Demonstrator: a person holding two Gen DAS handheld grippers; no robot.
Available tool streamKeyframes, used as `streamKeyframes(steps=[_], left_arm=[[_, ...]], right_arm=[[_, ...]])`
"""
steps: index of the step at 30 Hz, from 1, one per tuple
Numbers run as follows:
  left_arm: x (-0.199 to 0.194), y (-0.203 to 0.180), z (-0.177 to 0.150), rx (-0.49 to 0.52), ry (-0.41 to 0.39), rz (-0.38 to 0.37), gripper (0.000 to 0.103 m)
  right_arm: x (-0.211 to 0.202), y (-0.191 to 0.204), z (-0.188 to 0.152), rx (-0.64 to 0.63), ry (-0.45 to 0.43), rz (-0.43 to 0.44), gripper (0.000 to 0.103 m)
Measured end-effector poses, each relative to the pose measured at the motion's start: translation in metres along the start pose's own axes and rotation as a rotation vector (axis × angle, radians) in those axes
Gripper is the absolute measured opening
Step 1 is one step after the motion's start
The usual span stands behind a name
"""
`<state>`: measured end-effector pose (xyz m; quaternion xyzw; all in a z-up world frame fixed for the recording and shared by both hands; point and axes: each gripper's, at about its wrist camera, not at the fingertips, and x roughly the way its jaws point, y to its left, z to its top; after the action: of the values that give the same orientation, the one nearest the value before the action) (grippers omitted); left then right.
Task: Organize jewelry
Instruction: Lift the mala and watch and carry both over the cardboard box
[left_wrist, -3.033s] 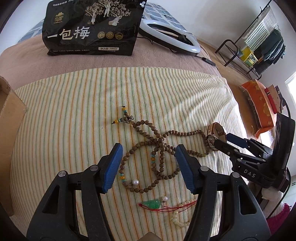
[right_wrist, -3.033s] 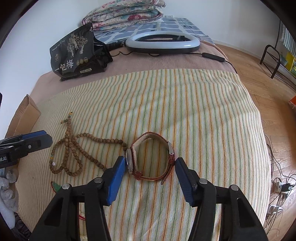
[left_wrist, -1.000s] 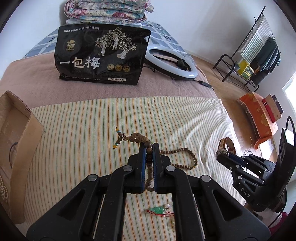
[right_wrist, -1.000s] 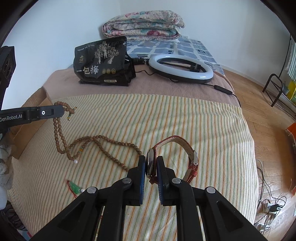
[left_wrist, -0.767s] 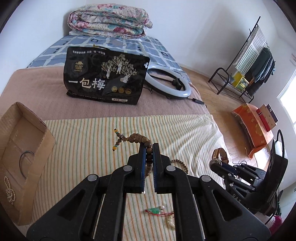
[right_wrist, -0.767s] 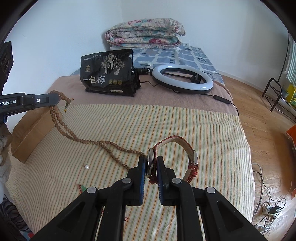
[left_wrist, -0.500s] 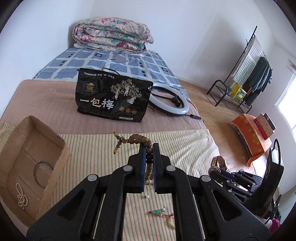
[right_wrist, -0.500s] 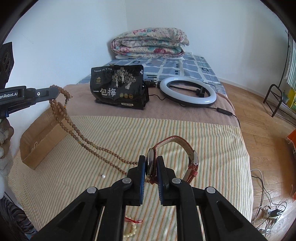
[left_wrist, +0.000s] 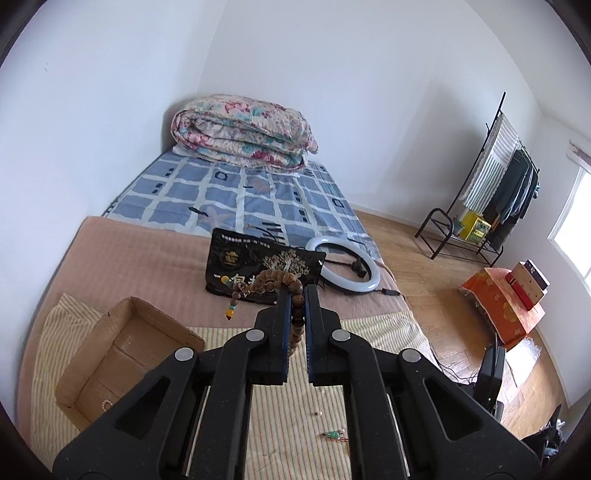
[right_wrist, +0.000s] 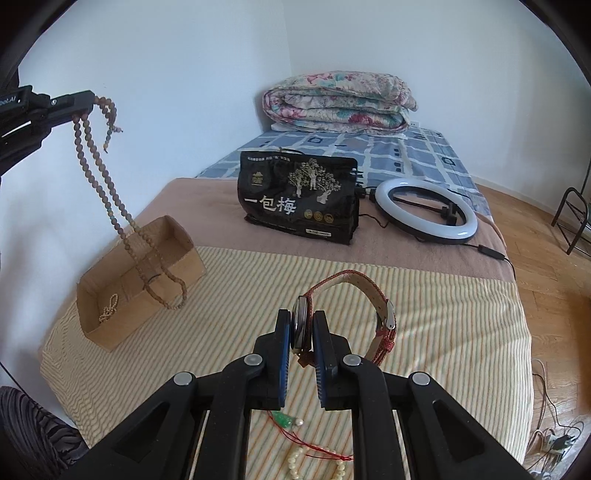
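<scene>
Brown wooden bead necklace is dangling limp from the left tongs, which are pinching it near its tassel, low loops swinging above the open cardboard box. Right tongs are clamping the stiff, slippery face of the red-strapped wristwatch.

White bead strand cut off by bottom edge; right tool hides watch face.

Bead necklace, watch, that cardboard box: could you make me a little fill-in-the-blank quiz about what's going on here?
1. The left tool holds the wooden ____ necklace.
2. The right tool is shut on a red-strapped ____.
3. The necklace's lower end dangles over the cardboard ____.
4. The green pendant lies on the ____ cloth.

Missing words: bead; watch; box; striped
</scene>
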<state>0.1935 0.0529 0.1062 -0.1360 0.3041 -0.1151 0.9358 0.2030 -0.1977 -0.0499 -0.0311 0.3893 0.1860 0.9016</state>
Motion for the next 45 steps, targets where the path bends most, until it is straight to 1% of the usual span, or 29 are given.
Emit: streamKeyframes(steps=[4, 8, 12, 23, 28, 35, 45], left_arm=[[-0.024, 0.016, 0.017, 0.004, -0.051, 0.038, 0.004], [-0.041, 0.038, 0.025, -0.009, -0.082, 0.072, 0.004], [-0.054, 0.061, 0.026, -0.030, -0.103, 0.098, 0.004], [-0.085, 0.105, 0.025, -0.029, -0.142, 0.170, 0.004], [-0.085, 0.126, 0.014, -0.032, -0.128, 0.203, 0.004], [-0.069, 0.156, -0.006, -0.041, -0.075, 0.246, 0.004], [-0.036, 0.183, -0.044, -0.054, 0.026, 0.268, 0.004]], right_arm=[[0.003, 0.024, 0.009, -0.026, -0.010, 0.047, 0.010], [0.009, 0.046, 0.015, -0.050, -0.009, 0.087, 0.010], [0.019, 0.067, 0.020, -0.075, -0.003, 0.115, 0.010], [0.045, 0.128, 0.039, -0.133, 0.004, 0.193, 0.010], [0.064, 0.156, 0.048, -0.161, 0.016, 0.222, 0.010], [0.094, 0.186, 0.055, -0.188, 0.042, 0.242, 0.010], [0.139, 0.209, 0.062, -0.193, 0.084, 0.248, 0.010]])
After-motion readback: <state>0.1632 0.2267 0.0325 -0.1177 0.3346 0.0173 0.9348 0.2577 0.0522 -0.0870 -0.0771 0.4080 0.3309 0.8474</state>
